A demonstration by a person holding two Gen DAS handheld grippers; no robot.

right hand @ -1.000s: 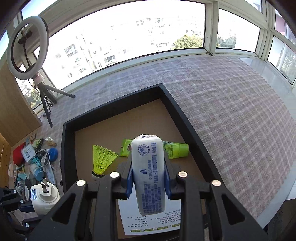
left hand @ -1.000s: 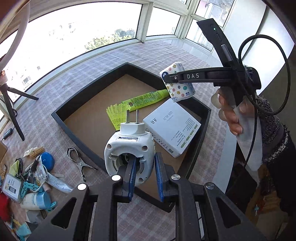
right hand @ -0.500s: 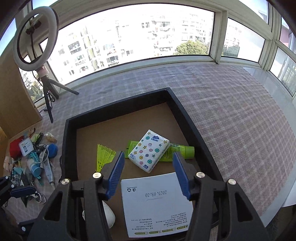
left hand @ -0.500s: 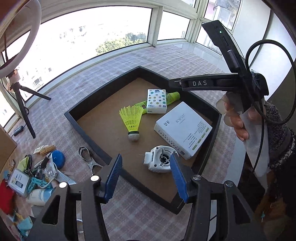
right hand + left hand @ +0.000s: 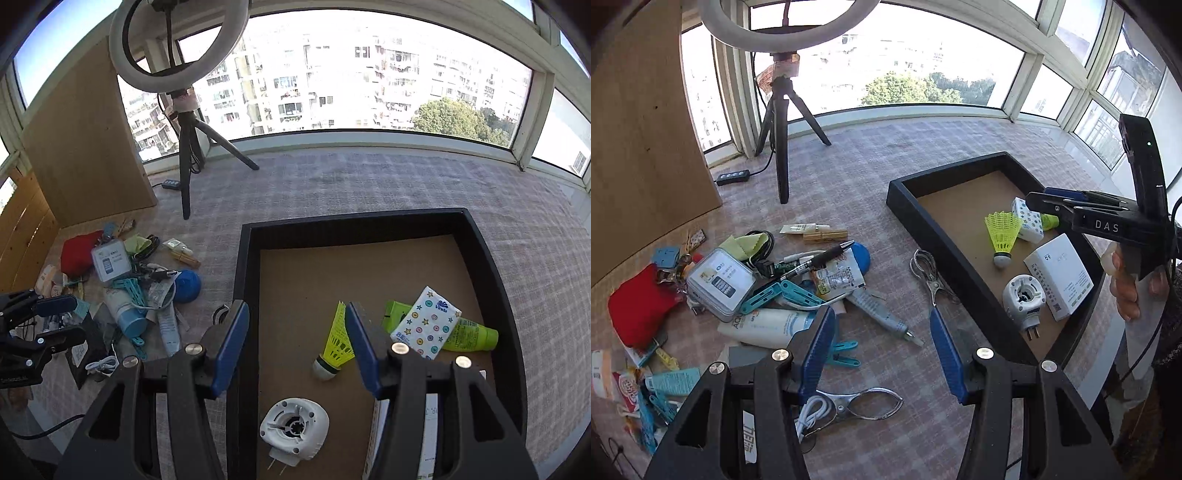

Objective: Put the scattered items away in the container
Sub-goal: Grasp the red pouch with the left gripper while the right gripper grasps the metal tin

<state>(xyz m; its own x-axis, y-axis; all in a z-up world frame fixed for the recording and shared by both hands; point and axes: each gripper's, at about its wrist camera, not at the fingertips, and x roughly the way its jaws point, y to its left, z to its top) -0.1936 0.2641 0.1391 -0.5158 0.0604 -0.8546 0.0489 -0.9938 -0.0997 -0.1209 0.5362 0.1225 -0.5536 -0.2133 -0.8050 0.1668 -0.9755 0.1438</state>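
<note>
The black tray (image 5: 905, 206) (image 5: 243, 280) holds a white plug-in device (image 5: 1023, 297) (image 5: 295, 430), a yellow shuttlecock (image 5: 1001, 234) (image 5: 334, 341), a starred tissue pack (image 5: 1027, 219) (image 5: 428, 325), a green tube (image 5: 469, 334) and a white box (image 5: 1060, 275). My left gripper (image 5: 882, 350) is open and empty over the table beside the tray, near a white tube (image 5: 882, 314) and a metal clip (image 5: 929, 273). My right gripper (image 5: 295, 343) is open and empty over the tray's left wall; it also shows in the left wrist view (image 5: 1067, 206).
A pile of scattered items lies left of the tray: a tin (image 5: 720, 282), a red pouch (image 5: 639, 306), teal clips (image 5: 775, 293), a pen (image 5: 816, 260), a lotion bottle (image 5: 768, 326), a blue disc (image 5: 188, 286). A ring-light tripod (image 5: 781, 122) stands behind. A second metal clip (image 5: 860, 402) lies near my left fingers.
Both grippers opened and let go: the plug-in device and tissue pack now lie in the tray. My left gripper has swung left toward the pile; my right has drawn back leftward.
</note>
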